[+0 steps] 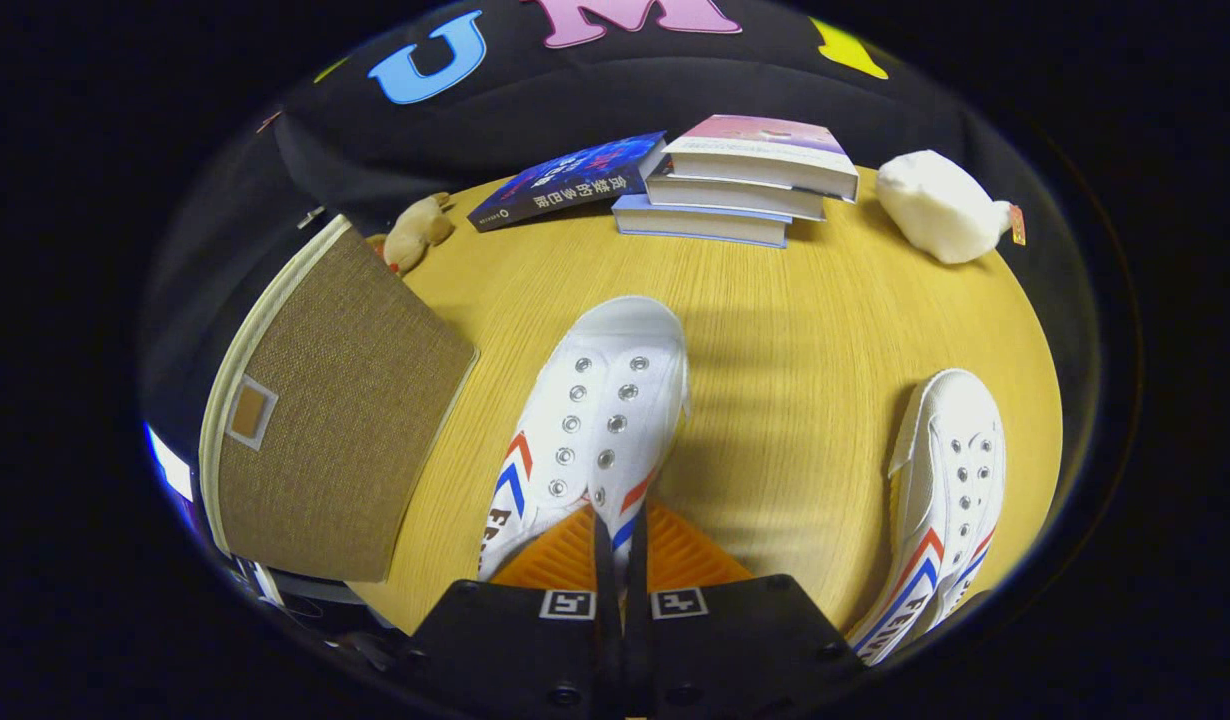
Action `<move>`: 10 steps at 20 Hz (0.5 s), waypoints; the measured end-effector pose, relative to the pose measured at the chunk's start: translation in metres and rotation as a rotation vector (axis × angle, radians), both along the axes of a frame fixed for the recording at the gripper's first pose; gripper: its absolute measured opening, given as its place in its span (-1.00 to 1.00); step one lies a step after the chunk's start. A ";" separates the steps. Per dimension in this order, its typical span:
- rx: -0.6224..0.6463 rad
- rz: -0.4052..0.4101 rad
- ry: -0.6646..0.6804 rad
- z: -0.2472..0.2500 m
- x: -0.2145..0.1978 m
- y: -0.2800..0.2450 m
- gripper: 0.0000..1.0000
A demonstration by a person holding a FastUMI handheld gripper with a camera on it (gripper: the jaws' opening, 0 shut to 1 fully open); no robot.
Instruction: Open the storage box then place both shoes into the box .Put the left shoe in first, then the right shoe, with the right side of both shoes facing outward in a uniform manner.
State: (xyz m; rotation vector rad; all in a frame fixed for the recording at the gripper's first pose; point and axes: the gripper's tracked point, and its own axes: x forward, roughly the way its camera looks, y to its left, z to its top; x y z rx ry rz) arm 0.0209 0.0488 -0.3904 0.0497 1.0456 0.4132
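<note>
— Shoes: where are they lying?
— One white shoe [595, 420] sits between the fingers; the gripper [620, 545] is pinched nearly closed on its side wall. The other shoe [940, 490] lies well apart to the right on the wooden table [795, 330].
— And the storage box [325, 430]?
— Left of the fingers, lid closed; stacked books [740, 180] lie beyond.

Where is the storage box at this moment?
In the gripper view the storage box lies on the wooden table, left of the shoe pinched in the gripper, near a small tan toy.
</note>
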 end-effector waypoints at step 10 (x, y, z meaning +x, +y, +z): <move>0.109 -0.145 -0.054 0.141 -0.023 0.021 -0.89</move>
